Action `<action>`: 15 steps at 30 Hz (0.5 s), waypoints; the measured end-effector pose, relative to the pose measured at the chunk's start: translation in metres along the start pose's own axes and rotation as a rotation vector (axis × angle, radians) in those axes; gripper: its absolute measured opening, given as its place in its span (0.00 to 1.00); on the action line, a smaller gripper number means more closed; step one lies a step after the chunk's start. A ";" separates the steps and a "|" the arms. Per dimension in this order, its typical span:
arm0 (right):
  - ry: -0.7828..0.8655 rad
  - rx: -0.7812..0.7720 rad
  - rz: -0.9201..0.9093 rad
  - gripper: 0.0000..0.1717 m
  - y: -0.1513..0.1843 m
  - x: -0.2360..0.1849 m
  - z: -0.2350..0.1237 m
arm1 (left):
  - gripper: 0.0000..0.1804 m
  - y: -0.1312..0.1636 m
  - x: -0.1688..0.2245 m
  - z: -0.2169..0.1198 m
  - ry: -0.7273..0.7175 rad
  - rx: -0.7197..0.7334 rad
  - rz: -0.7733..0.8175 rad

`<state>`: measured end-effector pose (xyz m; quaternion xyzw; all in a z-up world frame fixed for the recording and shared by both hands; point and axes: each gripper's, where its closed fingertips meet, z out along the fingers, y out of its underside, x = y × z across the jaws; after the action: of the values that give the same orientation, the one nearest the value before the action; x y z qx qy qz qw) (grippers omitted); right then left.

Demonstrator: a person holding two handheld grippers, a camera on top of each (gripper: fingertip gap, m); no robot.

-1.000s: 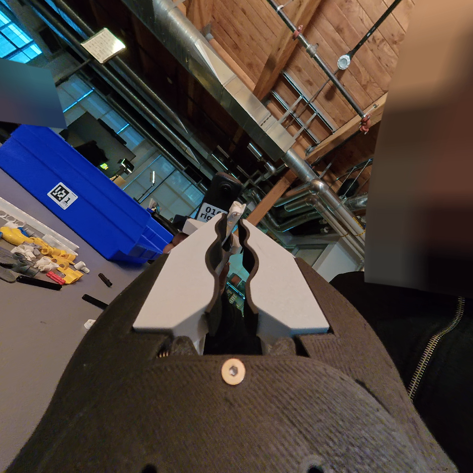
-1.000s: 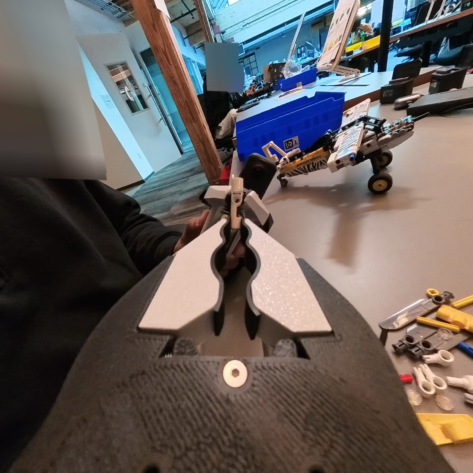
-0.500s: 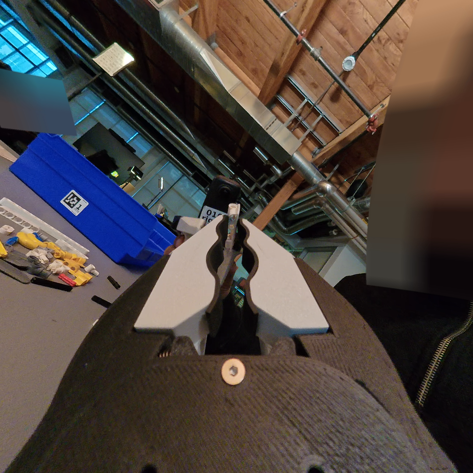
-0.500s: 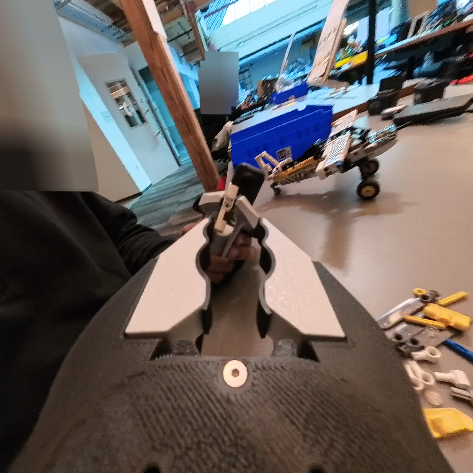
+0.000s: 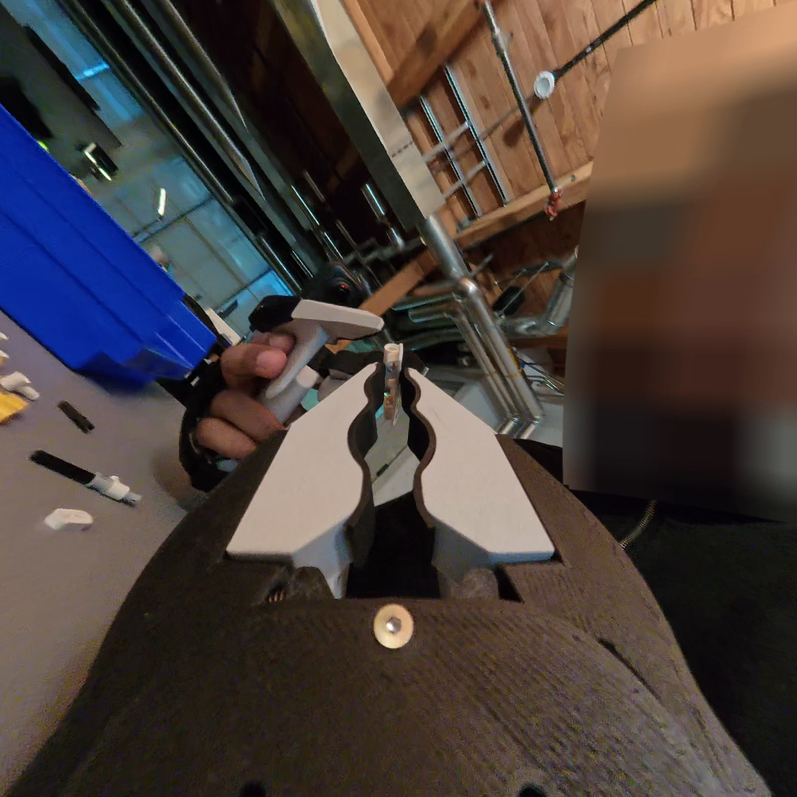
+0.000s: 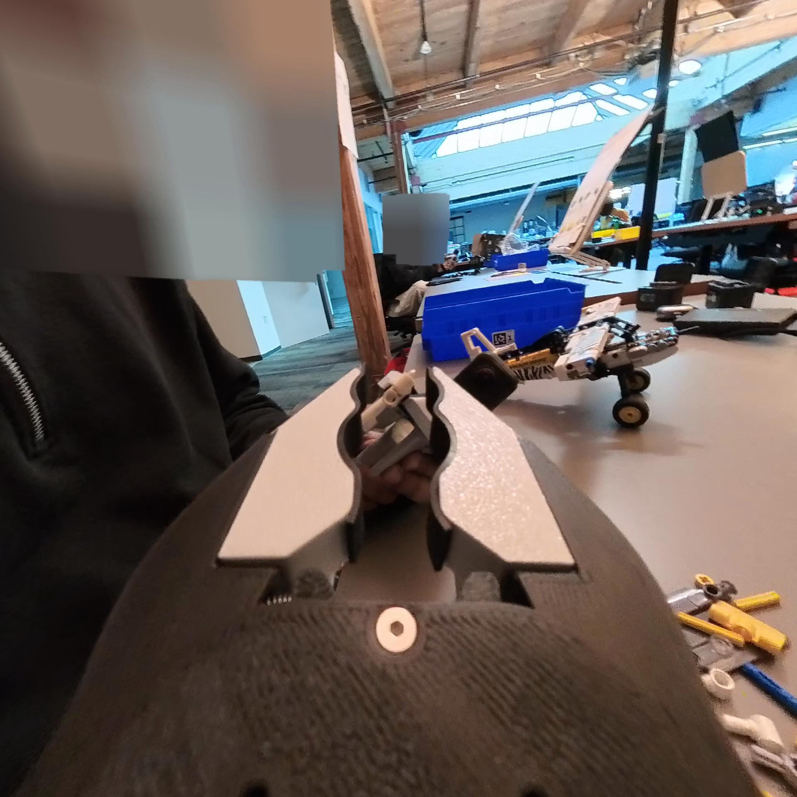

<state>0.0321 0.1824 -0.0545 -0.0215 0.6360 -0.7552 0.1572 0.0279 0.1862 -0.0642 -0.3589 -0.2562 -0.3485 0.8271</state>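
Beside grey table edge (image 6: 414, 345), open floor (image 6: 302, 358)

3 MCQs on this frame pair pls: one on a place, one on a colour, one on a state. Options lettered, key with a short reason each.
1. Where is the wheeled brick model?
A. on the grey table, in front of the blue bin
B. inside the bin
C. on the floor

2. What colour is the small brick piece at the left gripper?
A. red
B. white
C. green

3. How do the right gripper fingers stand?
A. shut tight
B. apart
C. out of view

Key: 1 A, its wheels rest on the tabletop by the bin. 2 B, pale white between the pads. 3 B, a clear gap shows between them.
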 end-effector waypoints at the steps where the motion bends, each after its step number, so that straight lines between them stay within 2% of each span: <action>1: -0.016 -0.004 -0.015 0.12 0.000 -0.003 -0.001 | 0.01 0.002 0.001 0.001 0.005 -0.011 0.003; 8: -0.039 -0.009 -0.120 0.05 0.003 -0.013 -0.003 | 0.02 0.014 0.006 0.005 0.070 -0.102 -0.071; 15: -0.041 0.000 -0.187 0.04 0.004 -0.018 -0.001 | 0.02 0.017 0.010 0.005 0.102 -0.134 -0.097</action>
<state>0.0498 0.1871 -0.0556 -0.0962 0.6280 -0.7659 0.0989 0.0462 0.1947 -0.0620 -0.3821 -0.2068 -0.4223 0.7956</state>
